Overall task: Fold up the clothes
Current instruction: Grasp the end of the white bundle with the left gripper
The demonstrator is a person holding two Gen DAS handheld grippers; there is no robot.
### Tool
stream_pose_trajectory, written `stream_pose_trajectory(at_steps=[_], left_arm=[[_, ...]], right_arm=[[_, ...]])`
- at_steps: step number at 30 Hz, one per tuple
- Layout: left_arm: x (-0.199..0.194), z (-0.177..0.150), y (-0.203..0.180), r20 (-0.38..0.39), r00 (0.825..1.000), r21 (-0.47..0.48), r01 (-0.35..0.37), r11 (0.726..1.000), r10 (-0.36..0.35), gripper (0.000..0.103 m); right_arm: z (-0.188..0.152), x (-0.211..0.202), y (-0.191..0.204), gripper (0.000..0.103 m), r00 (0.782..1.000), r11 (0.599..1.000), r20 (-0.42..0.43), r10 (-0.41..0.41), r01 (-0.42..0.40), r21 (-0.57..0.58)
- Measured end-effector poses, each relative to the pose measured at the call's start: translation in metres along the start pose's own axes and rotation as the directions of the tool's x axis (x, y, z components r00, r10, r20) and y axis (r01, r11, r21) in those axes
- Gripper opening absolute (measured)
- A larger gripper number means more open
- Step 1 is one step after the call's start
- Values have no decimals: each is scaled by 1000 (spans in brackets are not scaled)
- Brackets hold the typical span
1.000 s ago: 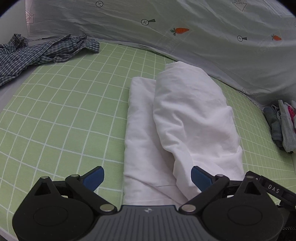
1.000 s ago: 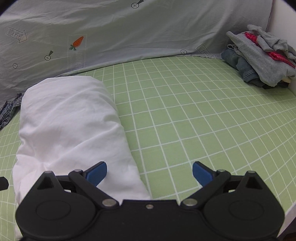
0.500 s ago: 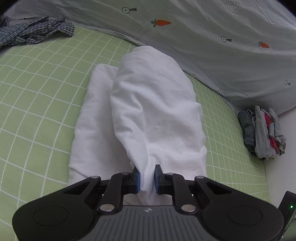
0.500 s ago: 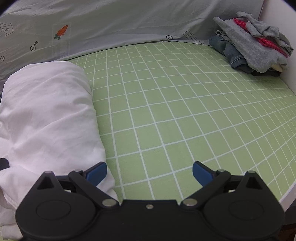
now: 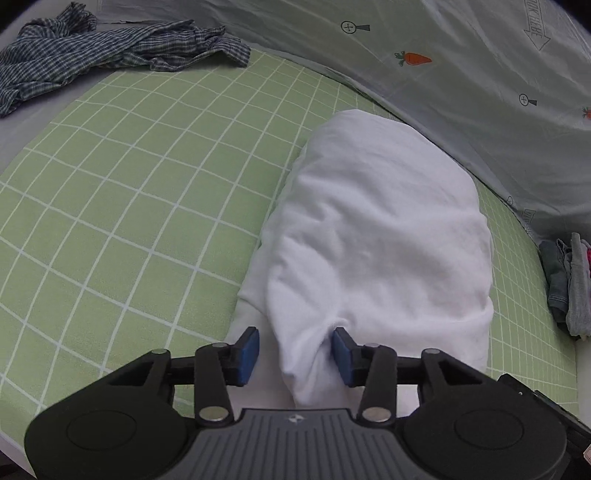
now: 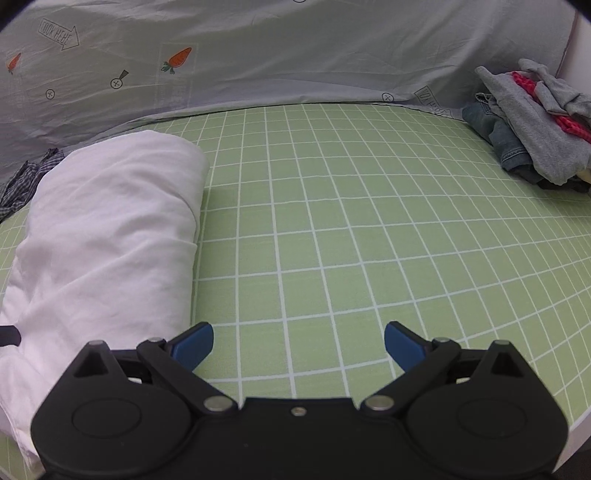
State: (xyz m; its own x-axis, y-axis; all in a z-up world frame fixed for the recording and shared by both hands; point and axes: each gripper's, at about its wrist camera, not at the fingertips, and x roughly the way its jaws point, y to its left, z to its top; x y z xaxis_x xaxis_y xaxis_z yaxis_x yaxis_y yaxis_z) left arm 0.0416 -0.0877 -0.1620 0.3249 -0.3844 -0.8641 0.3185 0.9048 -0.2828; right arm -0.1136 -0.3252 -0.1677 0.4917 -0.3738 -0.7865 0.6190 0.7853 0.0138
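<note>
Nearest us, our left gripper (image 5: 294, 353) has its blue pads (image 5: 246, 350) parted partway, with the near end of the white garment (image 5: 376, 243) lying in the gap between them. The right-hand pad touches the cloth; the left-hand pad stands just clear of it, so nothing is pinched. Our right gripper (image 6: 298, 345) is spread wide and holds nothing, its blue fingertips (image 6: 194, 343) above bare green checked sheet (image 6: 351, 240).

Ahead of the left gripper, the white garment stretches away as a thick folded bundle, with a flatter white layer showing beneath its left edge. From the right gripper the same bundle (image 6: 107, 236) lies to the left, its near end just beside the left fingertip.

Farther out, to the left of the left gripper, a crumpled blue plaid shirt (image 5: 103, 51) lies at the far edge of the sheet. Far to the right of the right gripper, a pile of clothes (image 6: 532, 122) sits by the wall: grey fabric, denim and something red.

Behind everything rises a pale grey cloth (image 6: 295, 51) printed with carrots (image 6: 177, 59) and small crossed circles. An arrow on it carries writing that seems to read "LOOK HERE" (image 6: 59, 35); a second one near the pile of clothes is too skewed to read.
</note>
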Motion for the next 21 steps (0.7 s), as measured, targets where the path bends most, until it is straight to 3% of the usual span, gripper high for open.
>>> stream_pose_trajectory(at_steps=[1, 4, 9, 21], left_arm=[[-1, 1, -5, 4, 999, 43, -46, 998, 45, 87], [-4, 3, -14, 23, 992, 155, -124, 980, 122, 89], [7, 7, -9, -8, 996, 163, -89, 983, 92, 92], [33, 15, 1, -83, 996, 176, -6, 984, 21, 103]], right_arm=[[0, -1, 3, 100, 1000, 1000, 2, 19, -19, -10], [2, -2, 17, 102, 997, 996, 10, 75, -75, -58], [9, 1, 38, 102, 985, 978, 1, 174, -173, -114], [22, 33, 54, 103, 969, 971, -107, 225, -232, -57]])
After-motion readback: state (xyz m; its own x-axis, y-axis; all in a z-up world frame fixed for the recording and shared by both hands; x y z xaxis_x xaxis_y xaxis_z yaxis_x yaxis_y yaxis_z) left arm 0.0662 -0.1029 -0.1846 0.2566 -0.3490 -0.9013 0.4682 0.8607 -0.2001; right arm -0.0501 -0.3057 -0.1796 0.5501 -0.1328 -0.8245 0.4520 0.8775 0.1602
